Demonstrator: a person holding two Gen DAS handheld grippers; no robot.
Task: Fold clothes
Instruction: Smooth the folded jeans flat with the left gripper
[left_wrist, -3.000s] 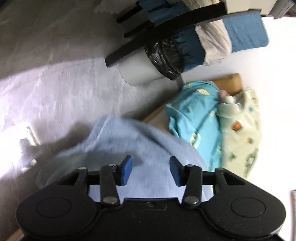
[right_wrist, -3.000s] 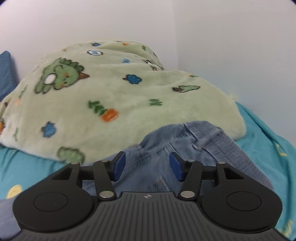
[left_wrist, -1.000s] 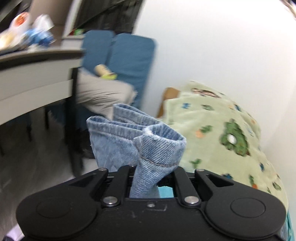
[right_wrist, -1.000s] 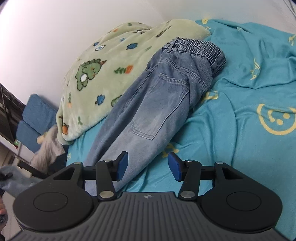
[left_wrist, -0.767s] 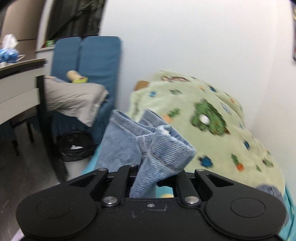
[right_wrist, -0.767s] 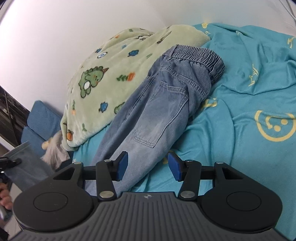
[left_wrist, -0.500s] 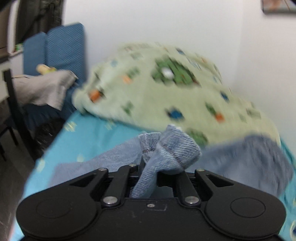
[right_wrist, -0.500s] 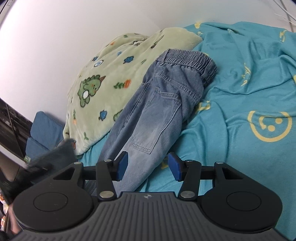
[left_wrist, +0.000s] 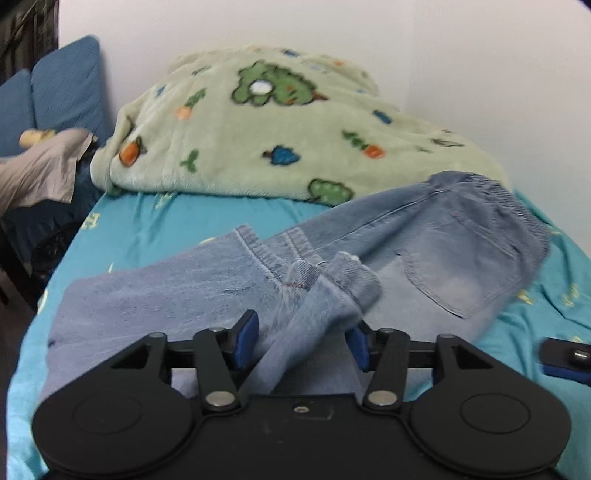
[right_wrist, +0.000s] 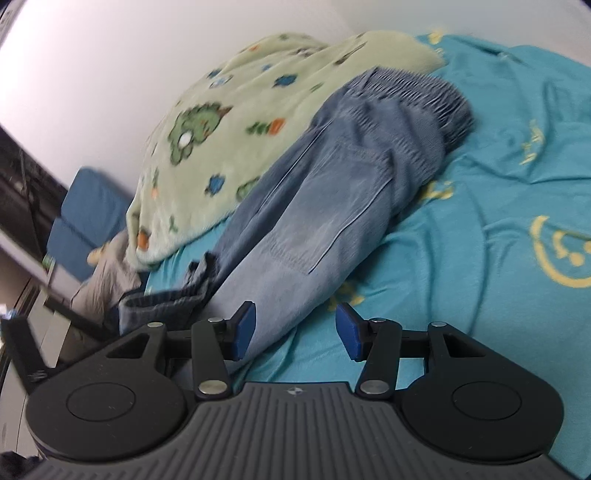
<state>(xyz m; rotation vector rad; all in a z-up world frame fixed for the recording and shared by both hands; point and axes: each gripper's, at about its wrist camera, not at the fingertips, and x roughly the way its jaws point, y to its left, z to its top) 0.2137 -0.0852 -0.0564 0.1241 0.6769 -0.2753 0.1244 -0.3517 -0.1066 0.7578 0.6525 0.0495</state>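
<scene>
Light blue jeans (left_wrist: 436, 243) lie on the teal bed sheet (left_wrist: 155, 225), the waistband toward the far wall. The leg ends (left_wrist: 332, 288) are folded back over the thighs and lie loose between the jaws of my left gripper (left_wrist: 301, 338), which is open. In the right wrist view the jeans (right_wrist: 332, 192) run diagonally from the waistband at upper right to the folded hems (right_wrist: 177, 291) at lower left. My right gripper (right_wrist: 295, 328) is open and empty above the sheet (right_wrist: 498, 206) beside the jeans' leg.
A pale green cartoon blanket (left_wrist: 266, 122) is heaped at the head of the bed against the white wall. Blue cushions (left_wrist: 62, 85) and grey cloth (left_wrist: 40, 170) sit off the bed's left side. My right gripper's fingertip (left_wrist: 565, 358) shows at the far right.
My left gripper carried the jeans' hems up over the bed and laid them on the thigh part, then opened. My right gripper stayed open and moved in closer over the jeans.
</scene>
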